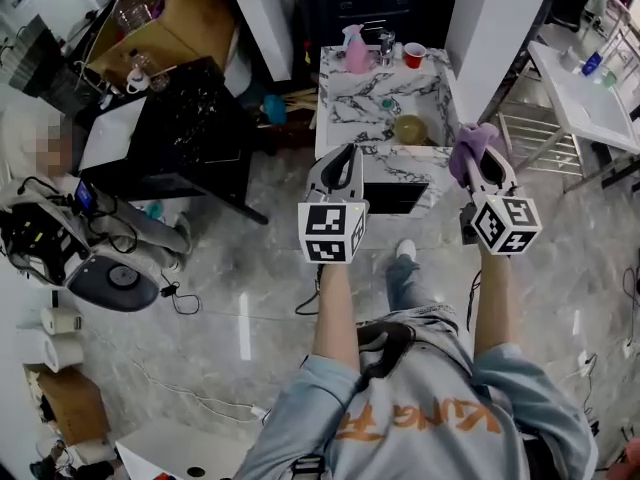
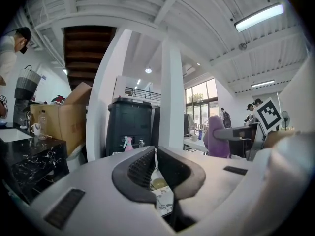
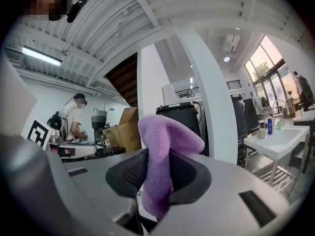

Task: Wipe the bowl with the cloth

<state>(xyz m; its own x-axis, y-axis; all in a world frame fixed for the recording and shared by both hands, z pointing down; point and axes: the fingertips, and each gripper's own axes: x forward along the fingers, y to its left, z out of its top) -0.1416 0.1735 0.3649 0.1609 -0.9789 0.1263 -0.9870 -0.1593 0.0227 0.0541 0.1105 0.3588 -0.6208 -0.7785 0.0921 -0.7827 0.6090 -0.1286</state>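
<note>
An olive-coloured bowl point(image 1: 410, 129) sits on the marble table point(image 1: 372, 96), near its right side; it also shows low beyond the jaws in the left gripper view point(image 2: 159, 183). My left gripper point(image 1: 343, 155) point(image 2: 155, 157) is held level in front of the table, shut with nothing between its jaws. My right gripper point(image 1: 484, 160) point(image 3: 157, 181) is shut on a purple cloth point(image 1: 470, 146) point(image 3: 162, 151), which bulges out above the jaws. The cloth point(image 2: 215, 136) appears at the right of the left gripper view too. Both grippers are short of the bowl, over the floor.
A pink spray bottle point(image 1: 356, 50) and a red cup point(image 1: 414, 55) stand at the table's far edge. A black table point(image 1: 190, 128) is to the left, a white table point(image 1: 585, 93) to the right. White pillars flank the marble table. A person sits at far left.
</note>
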